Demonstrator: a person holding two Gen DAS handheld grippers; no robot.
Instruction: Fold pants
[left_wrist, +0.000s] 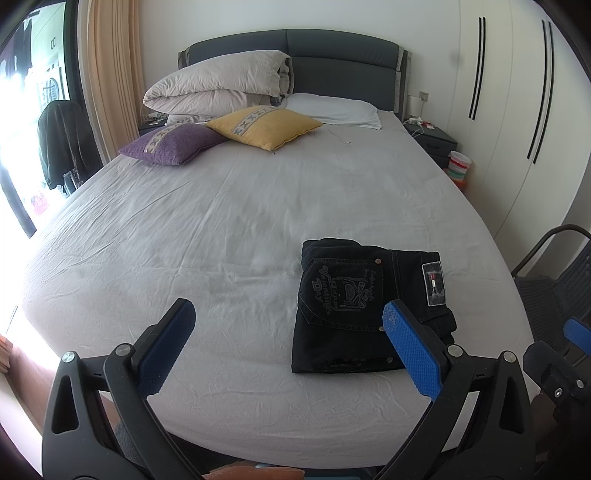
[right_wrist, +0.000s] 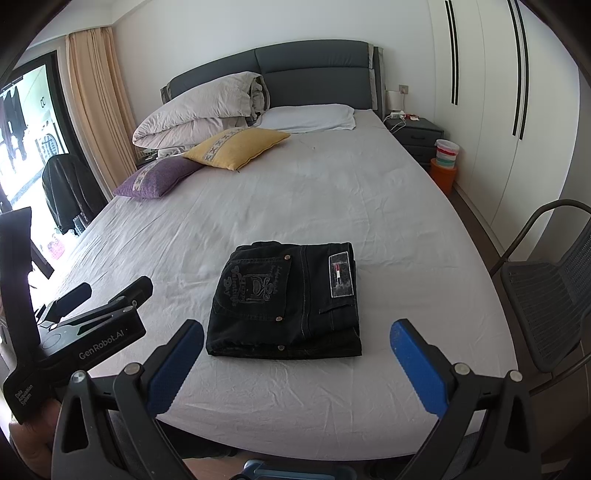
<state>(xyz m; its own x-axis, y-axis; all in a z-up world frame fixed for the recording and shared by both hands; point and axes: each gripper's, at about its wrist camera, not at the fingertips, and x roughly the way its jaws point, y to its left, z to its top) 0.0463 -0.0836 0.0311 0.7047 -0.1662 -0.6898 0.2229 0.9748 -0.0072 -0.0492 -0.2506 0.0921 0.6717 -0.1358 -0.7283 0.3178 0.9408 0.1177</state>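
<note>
Open left gripper (left_wrist: 288, 325) (empty) before folded pants (left_wrist: 369, 306).

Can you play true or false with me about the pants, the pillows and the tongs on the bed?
1. The black pants lie folded in a neat bundle on the bed. True.
2. The right tongs are squeezing the pants. False: they are open and hold nothing, and so are the left tongs.
3. The yellow pillow lies partly over the purple pillow. True.
4. The pants are up by the headboard. False: they lie near the foot of the bed, close to the tongs.
5. A chair stands beside the bed on the right. True.
</note>
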